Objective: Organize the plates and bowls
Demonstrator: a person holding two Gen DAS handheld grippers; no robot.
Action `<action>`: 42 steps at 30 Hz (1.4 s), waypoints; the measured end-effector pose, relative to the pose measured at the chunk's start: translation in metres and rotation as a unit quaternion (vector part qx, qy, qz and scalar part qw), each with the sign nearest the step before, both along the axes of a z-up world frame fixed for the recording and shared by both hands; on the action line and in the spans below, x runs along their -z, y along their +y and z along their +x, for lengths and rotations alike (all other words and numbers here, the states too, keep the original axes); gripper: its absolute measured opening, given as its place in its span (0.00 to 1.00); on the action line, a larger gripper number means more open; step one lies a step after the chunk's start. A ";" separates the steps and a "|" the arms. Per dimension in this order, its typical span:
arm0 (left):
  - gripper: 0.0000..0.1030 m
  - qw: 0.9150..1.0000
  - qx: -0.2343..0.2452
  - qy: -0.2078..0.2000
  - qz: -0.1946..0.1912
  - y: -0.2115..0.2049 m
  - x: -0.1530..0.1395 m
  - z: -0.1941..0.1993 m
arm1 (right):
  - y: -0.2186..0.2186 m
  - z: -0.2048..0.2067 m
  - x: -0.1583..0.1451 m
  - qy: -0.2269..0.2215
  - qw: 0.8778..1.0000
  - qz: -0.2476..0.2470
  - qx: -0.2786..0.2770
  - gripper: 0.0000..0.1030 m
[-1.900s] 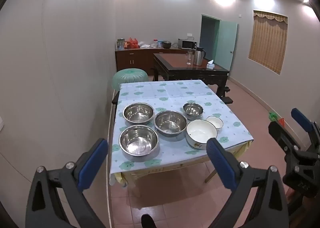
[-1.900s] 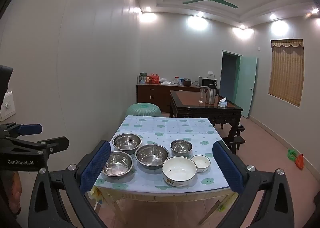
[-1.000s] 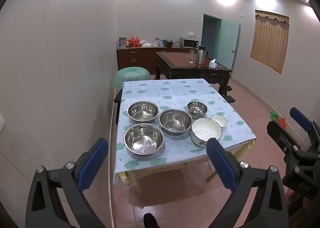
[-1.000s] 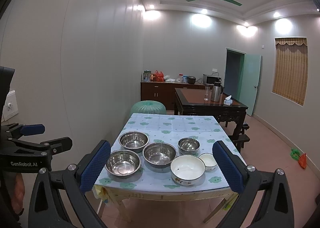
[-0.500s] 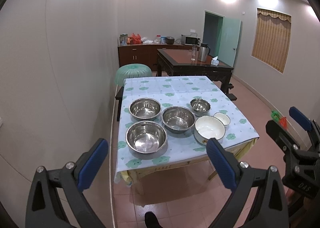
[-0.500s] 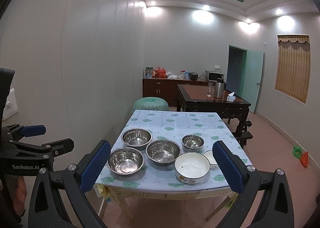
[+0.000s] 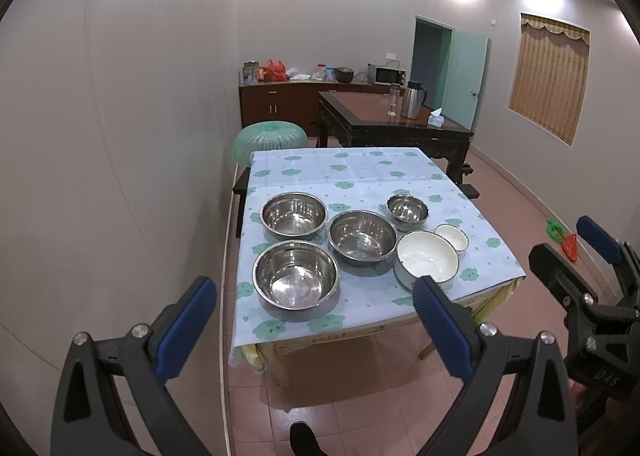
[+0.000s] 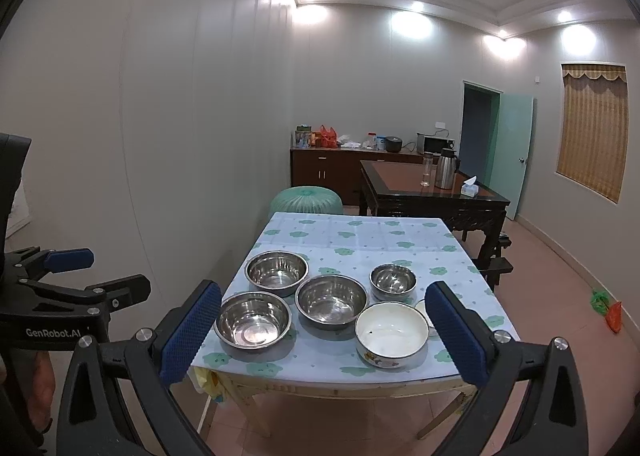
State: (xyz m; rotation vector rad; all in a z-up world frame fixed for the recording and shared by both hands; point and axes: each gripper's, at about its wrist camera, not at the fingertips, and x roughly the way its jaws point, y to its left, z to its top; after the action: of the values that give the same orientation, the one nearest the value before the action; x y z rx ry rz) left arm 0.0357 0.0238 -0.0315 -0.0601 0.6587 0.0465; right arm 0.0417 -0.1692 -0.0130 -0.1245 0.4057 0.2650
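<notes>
Landmark: the table [image 7: 372, 306], under a pale cloth printed with green flowers; every place below is given from it.
Bowls on the table: six, all on the half nearest me. Three big steel bowls [image 7: 296, 274] toward its left side, a small steel bowl [image 7: 407, 211] farther back, a white enamel bowl [image 8: 391, 334] at the near right, and a tiny white bowl [image 7: 452, 236] just beside that one.
Plates: I see none on the table.
Which way they lie from my claws: ahead and below; I stand off the table's near edge, and neither claw is over it yet.
Long axis: none to speak of; the bowls are round and sit mouth up, so a rim pinch from above looks right to me.
Nearer hand: my left gripper [image 7: 312, 330] lines up with the big steel bowl at the near left corner; my right gripper [image 8: 324, 334] lines up with the middle bowls and the enamel one.
Left claw: spread wide, nothing between the pads, touching nothing.
Right claw: likewise wide apart and empty.
Step, as I judge it: closing in; nothing nested so far.
</notes>
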 end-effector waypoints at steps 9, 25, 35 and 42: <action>0.97 1.000 -0.002 0.001 0.002 0.000 -0.002 0.007 | -0.002 0.007 -0.004 0.006 1.000 0.001 -0.004 0.99; 0.97 1.000 -0.007 0.012 0.002 0.005 0.001 0.025 | -0.001 0.021 -0.010 0.018 1.000 0.005 -0.009 0.99; 0.97 0.999 -0.007 0.033 -0.002 0.012 0.017 0.060 | 0.005 0.055 0.002 0.037 0.999 0.002 -0.008 0.99; 0.97 0.999 -0.010 0.049 -0.003 0.026 0.028 0.092 | 0.015 0.087 0.011 0.048 0.999 0.002 -0.007 0.99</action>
State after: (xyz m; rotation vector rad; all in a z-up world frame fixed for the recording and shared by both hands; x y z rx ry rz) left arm 0.1276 0.0498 -0.0594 -0.0706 0.7554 0.0676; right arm 0.1284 -0.1544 -0.0245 -0.1110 0.5003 0.2870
